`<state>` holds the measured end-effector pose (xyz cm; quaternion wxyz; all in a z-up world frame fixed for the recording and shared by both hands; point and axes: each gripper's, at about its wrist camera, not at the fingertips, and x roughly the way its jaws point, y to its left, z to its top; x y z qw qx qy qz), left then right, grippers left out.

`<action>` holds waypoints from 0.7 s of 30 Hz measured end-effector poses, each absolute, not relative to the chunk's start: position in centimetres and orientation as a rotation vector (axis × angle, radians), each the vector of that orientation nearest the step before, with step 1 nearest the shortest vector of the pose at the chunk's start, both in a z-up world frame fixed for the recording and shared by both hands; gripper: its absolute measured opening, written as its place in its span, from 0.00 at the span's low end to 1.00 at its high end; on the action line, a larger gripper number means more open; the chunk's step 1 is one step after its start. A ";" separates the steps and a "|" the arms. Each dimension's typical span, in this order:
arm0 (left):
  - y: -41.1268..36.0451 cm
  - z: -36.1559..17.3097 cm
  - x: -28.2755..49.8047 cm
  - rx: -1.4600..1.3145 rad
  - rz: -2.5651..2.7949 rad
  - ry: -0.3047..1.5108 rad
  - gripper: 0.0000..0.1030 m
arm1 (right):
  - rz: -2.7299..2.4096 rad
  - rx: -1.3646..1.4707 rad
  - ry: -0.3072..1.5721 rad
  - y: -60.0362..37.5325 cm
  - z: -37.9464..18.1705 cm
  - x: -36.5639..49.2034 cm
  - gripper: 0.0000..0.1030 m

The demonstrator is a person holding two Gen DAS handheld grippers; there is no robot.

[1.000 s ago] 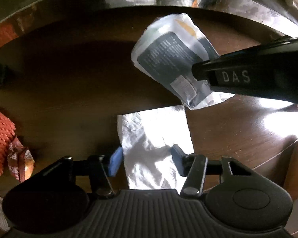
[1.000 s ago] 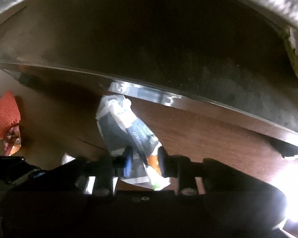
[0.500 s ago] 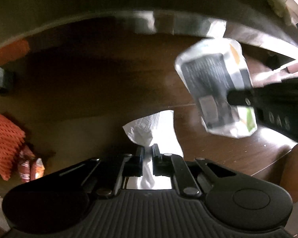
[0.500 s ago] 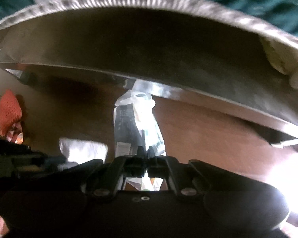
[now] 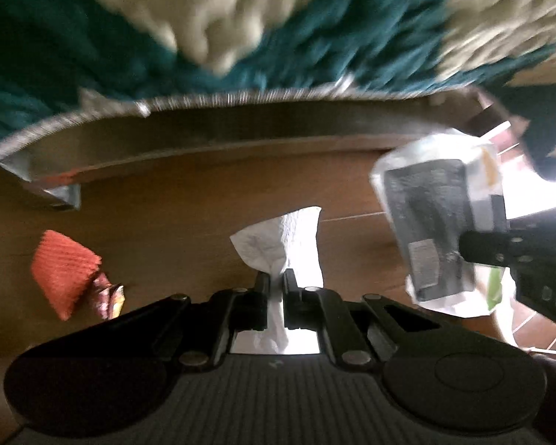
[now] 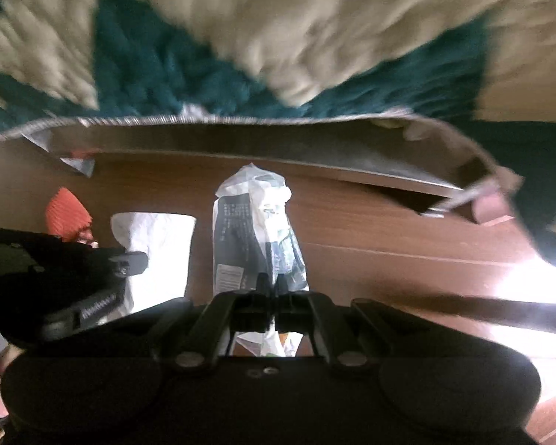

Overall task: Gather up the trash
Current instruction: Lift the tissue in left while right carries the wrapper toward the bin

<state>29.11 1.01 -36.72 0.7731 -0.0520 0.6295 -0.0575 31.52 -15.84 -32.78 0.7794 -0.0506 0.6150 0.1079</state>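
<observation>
My left gripper is shut on a white paper napkin and holds it up off the brown wooden floor. My right gripper is shut on a crumpled black and white plastic wrapper, also lifted. The wrapper shows at the right of the left wrist view, and the napkin at the left of the right wrist view. An orange mesh piece with a small brown snack wrapper beside it lies on the floor at the left.
A low wooden piece with a shiny metal edge runs across ahead. Beyond it lies a teal and cream shaggy rug. Bright sunlight falls on the floor at the right.
My left gripper shut on the napkin and lifted it. My right gripper tightened on the wrapper. Both rose and tilted up, bringing the rug into view.
</observation>
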 end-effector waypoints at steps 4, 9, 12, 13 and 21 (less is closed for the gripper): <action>1.1 -31.3 28.3 -0.137 -0.121 1.316 0.06 | 0.225 -0.071 1.278 -17.6 -26.9 29.0 0.01; 0.5 -23.4 26.7 -0.140 -0.143 1.215 0.06 | 0.227 -0.037 1.173 -19.2 -19.1 25.7 0.01; -0.6 -18.4 25.3 -0.135 -0.156 1.149 0.06 | 0.230 -0.004 1.105 -20.0 -14.6 23.6 0.01; -1.1 -16.8 24.9 -0.128 -0.160 1.128 0.06 | 0.235 0.012 1.073 -20.4 -13.2 22.7 0.01; -5.6 -4.8 21.1 -0.091 -0.230 0.934 0.06 | 0.233 0.046 0.903 -24.5 -3.4 16.1 0.01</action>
